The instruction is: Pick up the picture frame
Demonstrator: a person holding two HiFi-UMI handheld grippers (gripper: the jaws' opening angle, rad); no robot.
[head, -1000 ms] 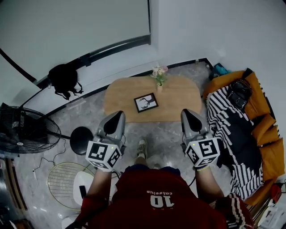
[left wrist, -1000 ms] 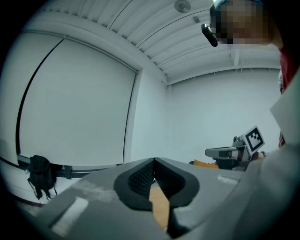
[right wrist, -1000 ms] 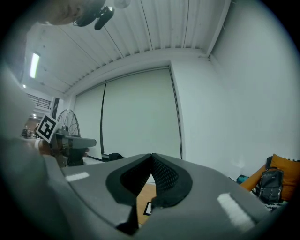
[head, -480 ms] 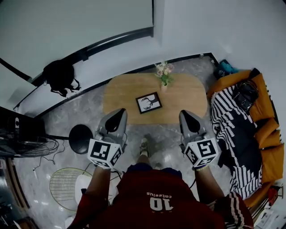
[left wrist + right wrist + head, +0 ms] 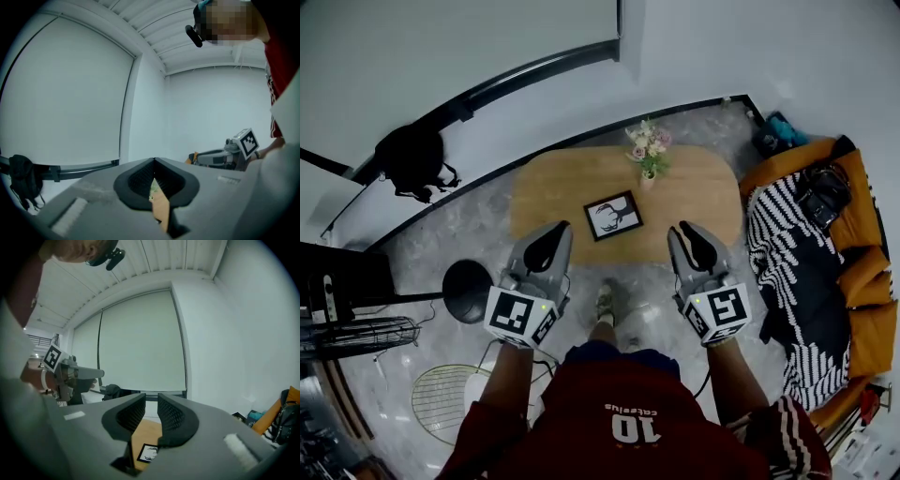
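Note:
A black picture frame (image 5: 612, 216) with a white deer print lies flat on the oval wooden table (image 5: 553, 192). It also shows low in the right gripper view as the picture frame (image 5: 149, 453). My left gripper (image 5: 549, 241) hangs before the table's near left edge; its tips meet in the left gripper view (image 5: 153, 161), so it is shut and empty. My right gripper (image 5: 688, 238) hangs before the near right edge. Its jaws are opening (image 5: 151, 401), with nothing between them.
A small vase of flowers (image 5: 648, 156) stands on the table behind the frame. An orange sofa with a striped blanket (image 5: 787, 248) is at the right. A black stool (image 5: 467, 282), a fan (image 5: 352, 333) and a backpack (image 5: 412, 157) are at the left.
Both grippers have moved forward toward the table's near edge, and the table now lies closer below me.

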